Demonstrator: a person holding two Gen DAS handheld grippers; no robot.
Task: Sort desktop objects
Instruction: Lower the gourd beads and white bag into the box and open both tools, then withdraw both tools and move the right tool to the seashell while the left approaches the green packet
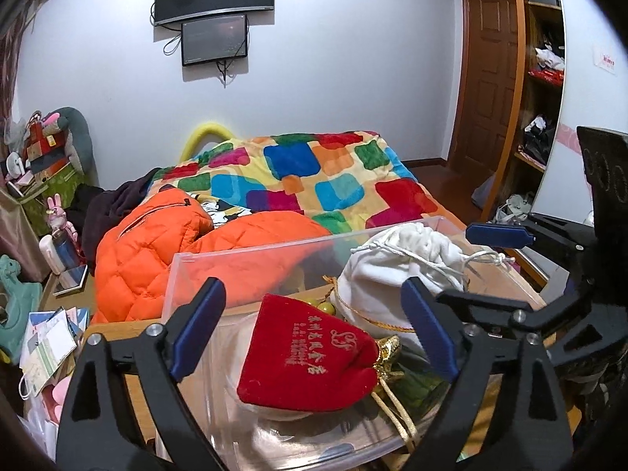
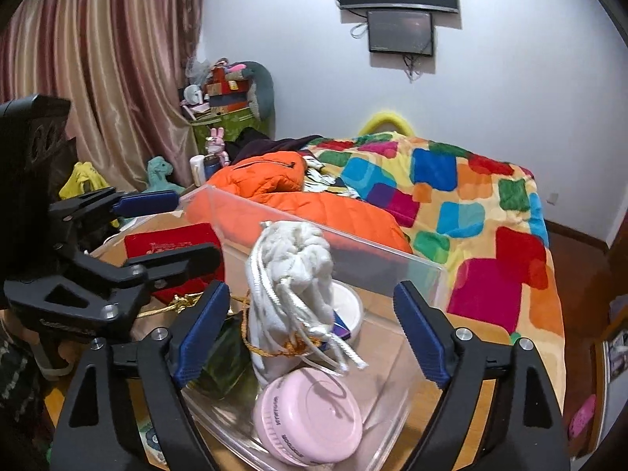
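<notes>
A clear plastic box (image 1: 251, 253) stands on the wooden table. Inside it lie a red velvet pouch (image 1: 306, 357) with gold lettering and a white drawstring pouch (image 1: 396, 263). My left gripper (image 1: 313, 284) hangs open over the red pouch, and its pads do not touch it. In the right wrist view the right gripper (image 2: 312, 286) is open around the upright white pouch (image 2: 298, 278), pads apart from the cloth. A pink round case (image 2: 310, 420) and a green object (image 2: 227, 357) also sit in the box (image 2: 392, 259). Each gripper shows in the other's view: right gripper (image 1: 455, 263), left gripper (image 2: 196, 225).
Behind the table is a bed with an orange quilted jacket (image 1: 165, 251) and a colourful patchwork blanket (image 1: 314, 168). Papers (image 1: 47, 345) and a phone (image 1: 70, 278) lie at the left. A wooden shelf (image 1: 537, 117) and door stand at the right, curtains (image 2: 98, 78) at the far left.
</notes>
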